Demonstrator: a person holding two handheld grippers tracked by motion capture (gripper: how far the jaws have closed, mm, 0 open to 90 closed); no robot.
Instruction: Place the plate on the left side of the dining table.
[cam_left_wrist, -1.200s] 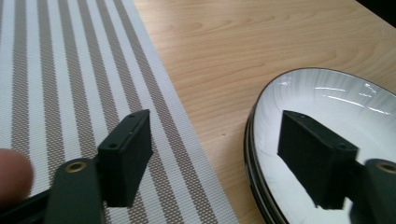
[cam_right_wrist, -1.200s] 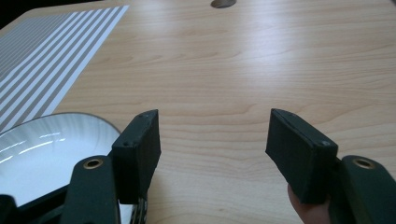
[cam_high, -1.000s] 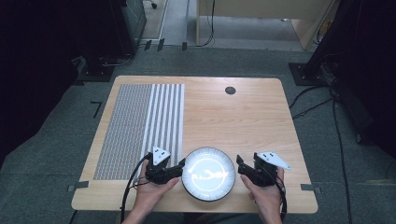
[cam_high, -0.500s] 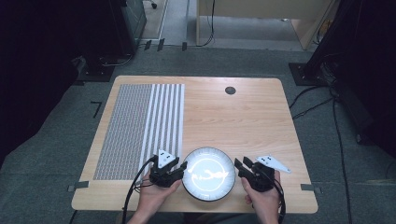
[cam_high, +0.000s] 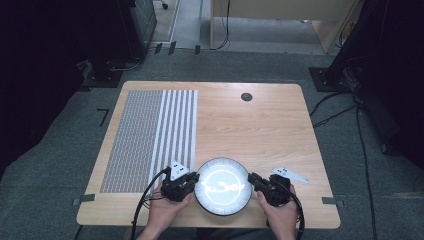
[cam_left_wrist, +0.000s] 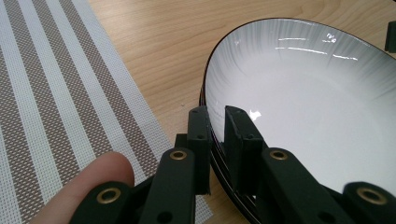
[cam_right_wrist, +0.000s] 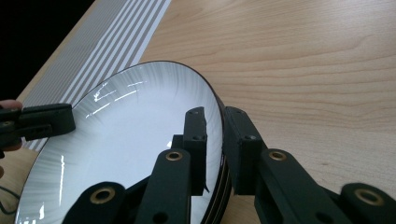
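Note:
A white plate (cam_high: 222, 186) with a thin dark rim lies near the front edge of the wooden table (cam_high: 260, 125). My left gripper (cam_high: 192, 179) is at its left rim and my right gripper (cam_high: 252, 180) at its right rim. In the left gripper view the plate (cam_left_wrist: 303, 107) has its rim pinched between the jaws of the left gripper (cam_left_wrist: 217, 116), one pad above and one outside. In the right gripper view the plate (cam_right_wrist: 126, 140) is clamped the same way by the right gripper (cam_right_wrist: 215, 116). Both pairs of jaws have just been closing onto the rim.
A striped woven placemat (cam_high: 150, 132) covers the left part of the table, just left of the left gripper. A dark round grommet (cam_high: 246, 96) sits in the far middle of the tabletop. Cables trail from both grippers off the front edge.
Both grippers' jaws have closed onto opposite sides of the plate's rim. The hands and the plate have stayed in place.

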